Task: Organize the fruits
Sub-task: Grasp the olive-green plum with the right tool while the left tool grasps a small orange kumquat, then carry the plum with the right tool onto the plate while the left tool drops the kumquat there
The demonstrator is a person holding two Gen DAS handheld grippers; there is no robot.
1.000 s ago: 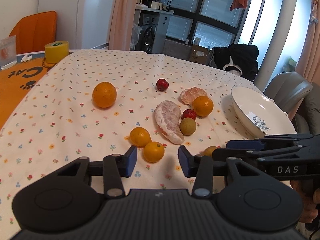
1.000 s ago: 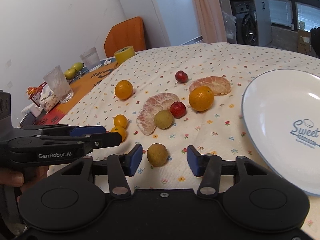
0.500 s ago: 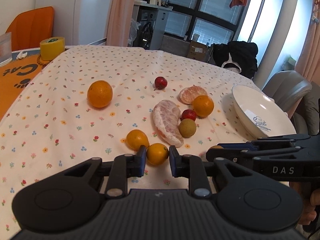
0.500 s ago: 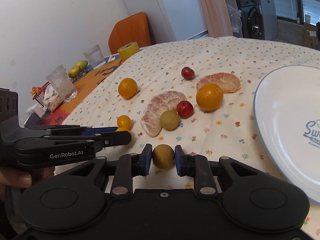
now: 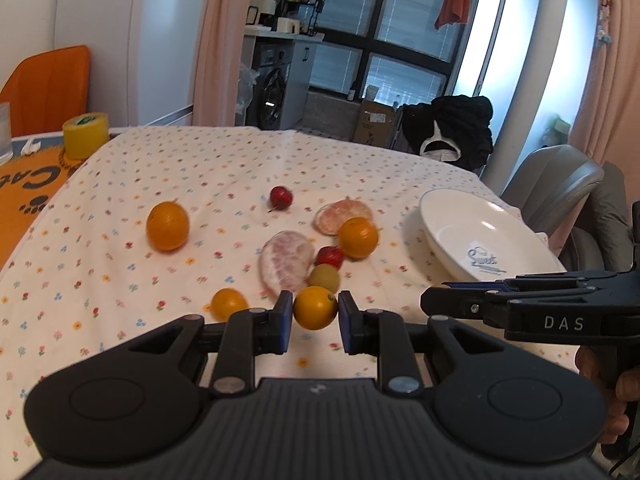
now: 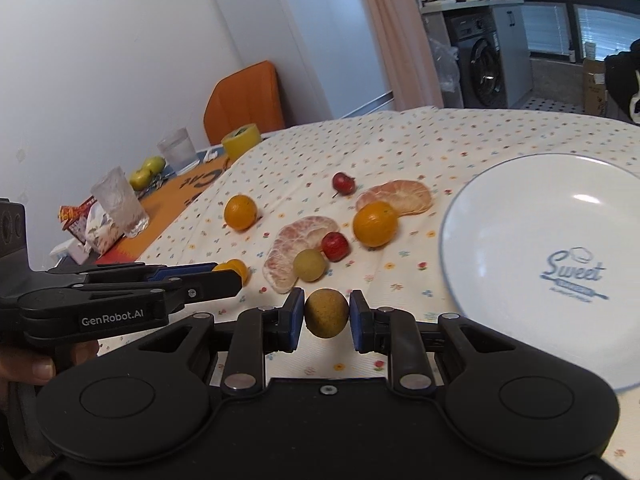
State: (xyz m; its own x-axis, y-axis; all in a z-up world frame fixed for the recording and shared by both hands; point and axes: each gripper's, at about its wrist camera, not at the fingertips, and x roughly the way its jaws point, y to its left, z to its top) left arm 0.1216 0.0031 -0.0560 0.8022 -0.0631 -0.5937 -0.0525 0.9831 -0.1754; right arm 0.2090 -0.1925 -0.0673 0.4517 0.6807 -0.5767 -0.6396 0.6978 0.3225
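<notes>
While clenched on a small orange [image 5: 315, 307], left hand-held gripper [image 5: 314, 316] held above the flowered surface [image 5: 120, 248], blue pads pressed to either side of the fruit. Clamped likewise in the right hand-held gripper [image 6: 326, 318]: a brownish-green round fruit [image 6: 326, 313], lifted clear of the cloth. Seen from the right wrist view, white plate [image 6: 520, 216] with blue "Sweet" lettering lying to the right of the held fruit, near the surface's edge, nothing in it. Left on the cloth, well apart from the plate: a peeled pomelo segment [image 6: 298, 240], with a second greenish fruit [image 6: 309, 265] and a red fruit [image 6: 335, 246] touching or just beside it; a larger orange [image 6: 375, 223] beside a peeled tangerine half [image 6: 396, 198]; farther back a lone red fruit with stem [image 6: 343, 183]; off to the left a separate orange [image 6: 240, 212]; and one more small orange [image 5: 229, 303] close by the left gripper's left finger. At the far left end of the surface, on an orange mat [image 6: 176, 196]: a yellow tape roll [image 6: 240, 142], two drinking glasses [image 6: 118, 202], two green fruits [image 6: 146, 172] and some snack packets [image 6: 86, 226]. Part of a hand [image 6: 36, 364] visible at the lower left of the right wrist view, wrapped around the handle of the other tool.
</notes>
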